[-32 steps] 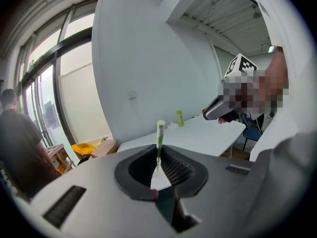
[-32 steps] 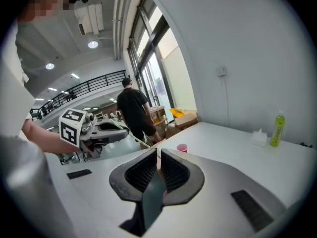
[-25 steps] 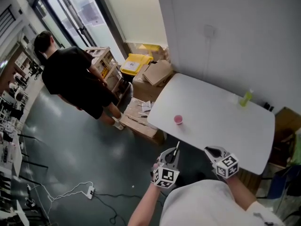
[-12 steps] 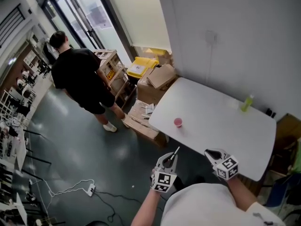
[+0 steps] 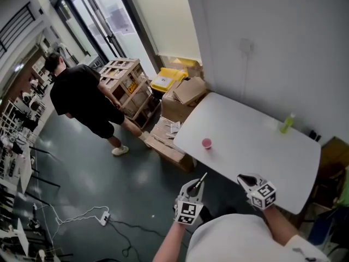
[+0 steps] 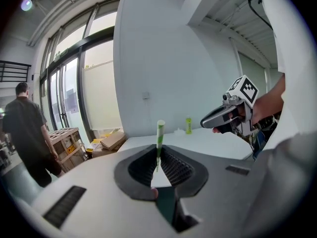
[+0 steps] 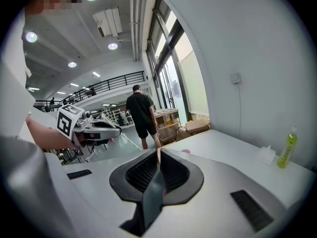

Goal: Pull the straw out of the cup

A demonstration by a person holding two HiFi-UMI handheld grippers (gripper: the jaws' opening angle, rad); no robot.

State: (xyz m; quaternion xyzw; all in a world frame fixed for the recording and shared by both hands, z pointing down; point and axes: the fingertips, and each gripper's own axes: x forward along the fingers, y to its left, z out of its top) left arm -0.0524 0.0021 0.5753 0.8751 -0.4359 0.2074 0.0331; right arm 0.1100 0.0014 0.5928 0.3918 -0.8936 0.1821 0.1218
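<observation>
- The left hand-held gripper (image 5: 195,188) is clamped on a green-and-white striped paper straw (image 6: 159,133). The straw's lower part sits between the pads and its open end sticks out past the tips.
- The straw is out of the pink cup (image 5: 206,142) and well apart from it. The cup stands on the white surface (image 5: 256,146) near its edge, at about 12 o'clock from the left hand-held gripper.
- The right hand-held gripper (image 5: 245,178) has its jaws closed together with nothing between them. It is held at 3 o'clock of the left one, by the surface's near edge.
- A yellow-green bottle (image 5: 286,123) stands upright by the wall, at about 1 o'clock from the right hand-held gripper.
- A person in black (image 5: 82,100) is on the floor at about 10 o'clock from the cup, beside a wooden crate (image 5: 126,83).
- Cardboard boxes (image 5: 185,91) and a yellow bin (image 5: 168,79) are piled by the surface's far corner, at 11 o'clock from the cup.
</observation>
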